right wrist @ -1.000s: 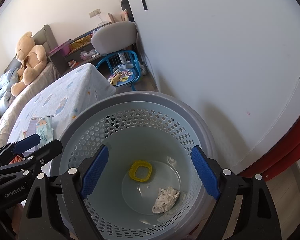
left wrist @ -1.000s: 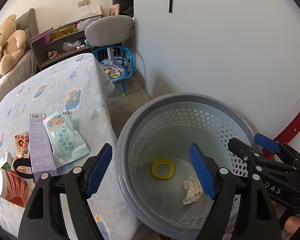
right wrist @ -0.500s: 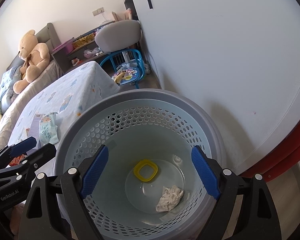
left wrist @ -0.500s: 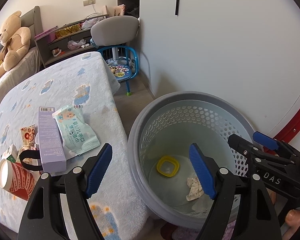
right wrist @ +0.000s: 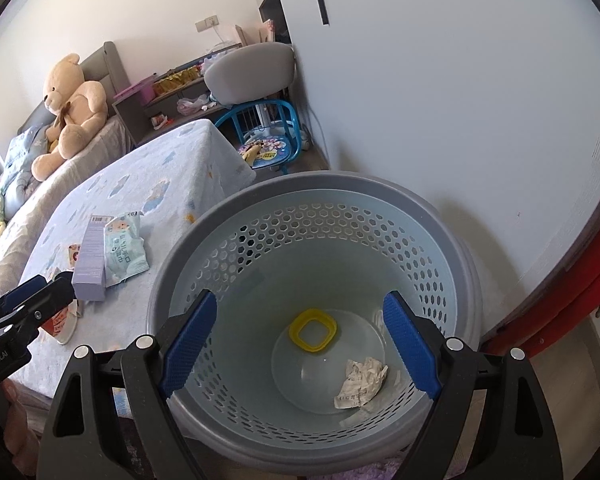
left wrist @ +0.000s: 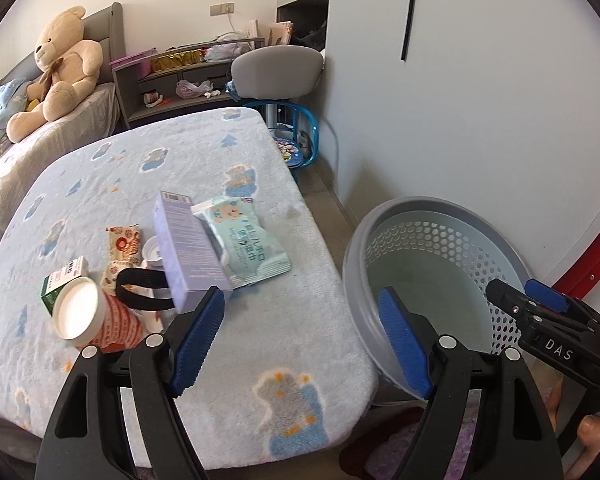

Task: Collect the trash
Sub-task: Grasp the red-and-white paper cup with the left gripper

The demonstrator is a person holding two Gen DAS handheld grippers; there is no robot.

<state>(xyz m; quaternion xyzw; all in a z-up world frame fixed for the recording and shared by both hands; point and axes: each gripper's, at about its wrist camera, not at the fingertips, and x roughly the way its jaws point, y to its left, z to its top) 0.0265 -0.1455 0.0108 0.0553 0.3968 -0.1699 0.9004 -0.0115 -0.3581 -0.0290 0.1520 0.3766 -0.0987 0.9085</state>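
Note:
A grey perforated trash basket (right wrist: 440, 240) stands on the floor by the wall; a crumpled paper (right wrist: 360, 378) and a yellow ring (right wrist: 312, 330) lie in it. My right gripper (right wrist: 300, 344) is open and empty above the basket. My left gripper (left wrist: 300, 344) is open and empty over the table's near right edge, next to the basket (left wrist: 440, 216). On the table lie a purple box (left wrist: 186, 256), a wet-wipe pack (left wrist: 242, 246), a red paper cup (left wrist: 96, 320) on its side, a snack wrapper (left wrist: 122, 246), a green carton (left wrist: 62, 282) and a black band (left wrist: 140, 292).
The table has a blue patterned cloth (left wrist: 160, 168). A blue child's chair (right wrist: 268, 140) and a grey chair (left wrist: 276, 72) stand behind it. A bed with a teddy bear (left wrist: 60, 68) is at far left. A white wall (left wrist: 480, 100) is right of the basket.
My left gripper has swung left from over the basket to over the table edge, so the trash on the table is nearer. My right gripper stays open over the basket.

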